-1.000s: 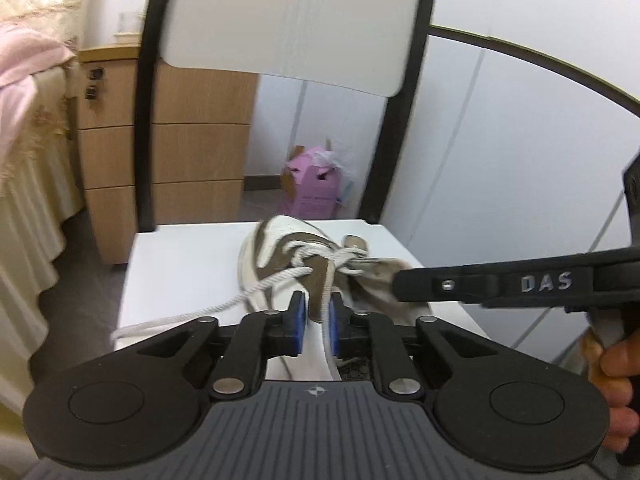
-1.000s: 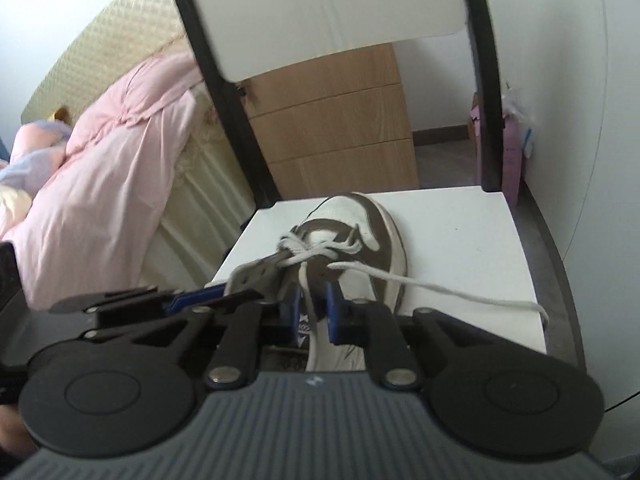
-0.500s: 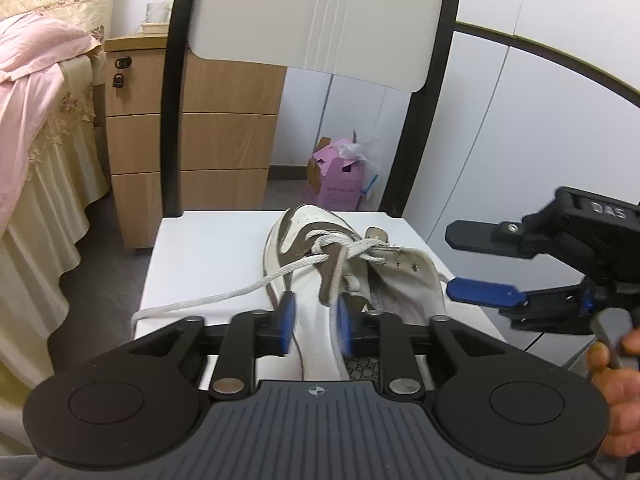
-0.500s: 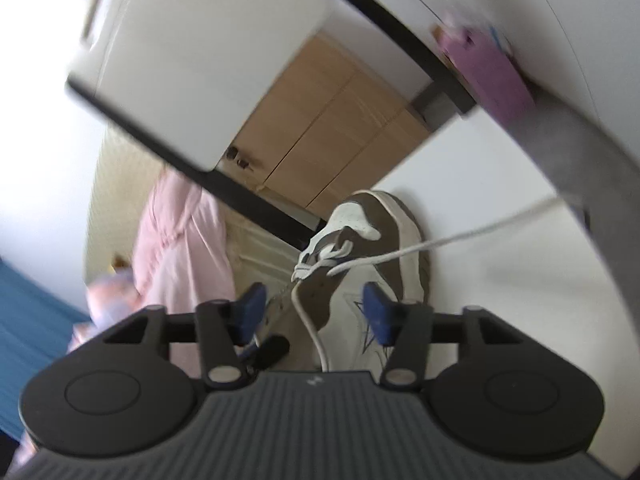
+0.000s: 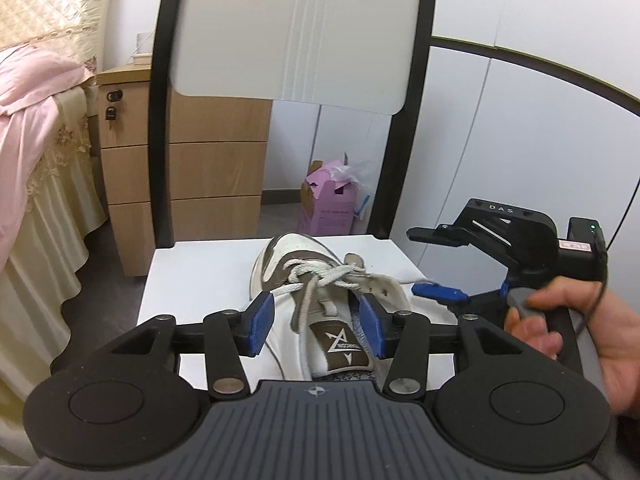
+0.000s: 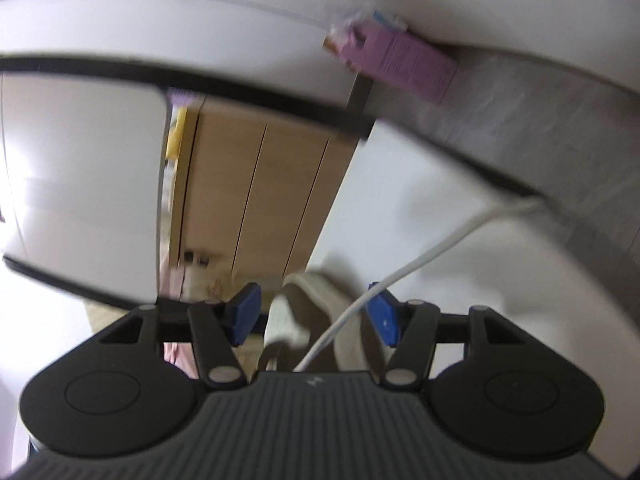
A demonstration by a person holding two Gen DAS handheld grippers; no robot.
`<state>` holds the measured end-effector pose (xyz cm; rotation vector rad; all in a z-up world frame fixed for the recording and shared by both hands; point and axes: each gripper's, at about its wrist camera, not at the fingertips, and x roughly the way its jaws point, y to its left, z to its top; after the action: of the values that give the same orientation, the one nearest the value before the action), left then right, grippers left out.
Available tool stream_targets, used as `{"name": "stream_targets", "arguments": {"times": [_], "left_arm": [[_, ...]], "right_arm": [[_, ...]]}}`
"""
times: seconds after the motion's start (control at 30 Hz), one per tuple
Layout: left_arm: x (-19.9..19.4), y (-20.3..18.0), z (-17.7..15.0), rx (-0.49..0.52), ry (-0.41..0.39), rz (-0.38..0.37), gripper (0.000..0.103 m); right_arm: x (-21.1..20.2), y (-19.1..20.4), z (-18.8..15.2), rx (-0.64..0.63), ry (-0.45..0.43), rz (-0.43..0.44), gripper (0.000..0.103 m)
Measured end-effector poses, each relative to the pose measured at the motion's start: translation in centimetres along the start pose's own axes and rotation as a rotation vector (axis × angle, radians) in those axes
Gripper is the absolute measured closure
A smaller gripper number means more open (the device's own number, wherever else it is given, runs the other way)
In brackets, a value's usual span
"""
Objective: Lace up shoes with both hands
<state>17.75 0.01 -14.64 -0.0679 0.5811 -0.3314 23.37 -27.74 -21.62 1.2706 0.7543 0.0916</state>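
A white and brown shoe lies on the white chair seat, toe away from me, with cream laces crossed over its tongue. My left gripper straddles the tongue. Its jaws are opening, and one lace strand hangs between them untouched by the pads. My right gripper, rolled onto its side and held by a hand, stands open just right of the shoe. In the blurred right wrist view the right gripper is open around the shoe. A lace runs loose between its pads.
The black-framed white chair back rises behind the shoe. A wooden drawer cabinet and a pink box stand on the floor beyond. A bed with a pink blanket lies at the left, white cupboard doors at the right.
Both grippers went from shut to open and let go of the laces. The right gripper rolled onto its side and dropped to the right of the shoe. The left hand hardly moved.
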Motion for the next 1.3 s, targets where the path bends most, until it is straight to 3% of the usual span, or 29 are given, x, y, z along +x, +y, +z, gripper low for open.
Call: {"name": "stream_targets", "arguments": {"times": [0.1, 0.17, 0.23, 0.27, 0.47, 0.53, 0.67, 0.93, 1.0, 1.07, 1.1, 1.13, 1.3], "left_arm": [[0.0, 0.0, 0.1, 0.003, -0.009, -0.008, 0.051], [0.0, 0.1, 0.2, -0.001, -0.01, -0.017, 0.051], [0.0, 0.0, 0.2, 0.002, -0.012, -0.025, 0.05], [-0.1, 0.0, 0.3, 0.006, -0.017, -0.029, 0.05], [-0.6, -0.7, 0.3, 0.058, -0.065, -0.058, 0.044], [-0.7, -1.1, 0.3, 0.071, -0.083, -0.095, 0.037], [-0.8, -2.0, 0.4, 0.111, -0.123, -0.146, 0.035], [0.5, -3.9, 0.1, 0.228, -0.168, -0.112, 0.036], [0.9, -4.2, 0.0, 0.249, -0.176, -0.114, 0.045], [1.3, -4.4, -0.1, 0.262, -0.173, -0.123, 0.074], [1.5, -4.5, -0.1, 0.264, -0.165, -0.131, 0.095], [1.7, -4.5, -0.2, 0.265, -0.159, -0.134, 0.1], [1.9, -4.5, -0.4, 0.263, -0.15, -0.157, 0.1]], "right_arm": [[-0.4, -0.3, 0.8, 0.021, -0.038, 0.011, 0.044], [-0.5, -0.2, 1.2, 0.014, -0.055, 0.014, 0.054], [-0.5, -0.1, 1.5, -0.004, -0.052, 0.022, 0.087], [-0.5, 0.0, 1.6, -0.016, -0.048, 0.027, 0.093], [-1.7, 3.5, 0.8, -0.164, -0.026, 0.12, 0.099], [-2.2, 5.1, -0.1, -0.229, 0.017, 0.161, 0.099], [-3.1, 8.0, -2.5, -0.356, 0.121, 0.218, 0.099], [-3.9, 10.7, -6.2, -0.547, 0.258, 0.227, 0.099], [-3.9, 11.2, -6.8, -0.58, 0.275, 0.235, 0.099], [-4.2, 11.4, -6.9, -0.592, 0.267, 0.231, 0.099], [-4.4, 11.5, -7.0, -0.596, 0.262, 0.229, 0.099], [-4.5, 11.6, -7.0, -0.601, 0.257, 0.227, 0.099], [-4.8, 11.3, -6.0, -0.558, 0.19, 0.223, 0.099]]}}
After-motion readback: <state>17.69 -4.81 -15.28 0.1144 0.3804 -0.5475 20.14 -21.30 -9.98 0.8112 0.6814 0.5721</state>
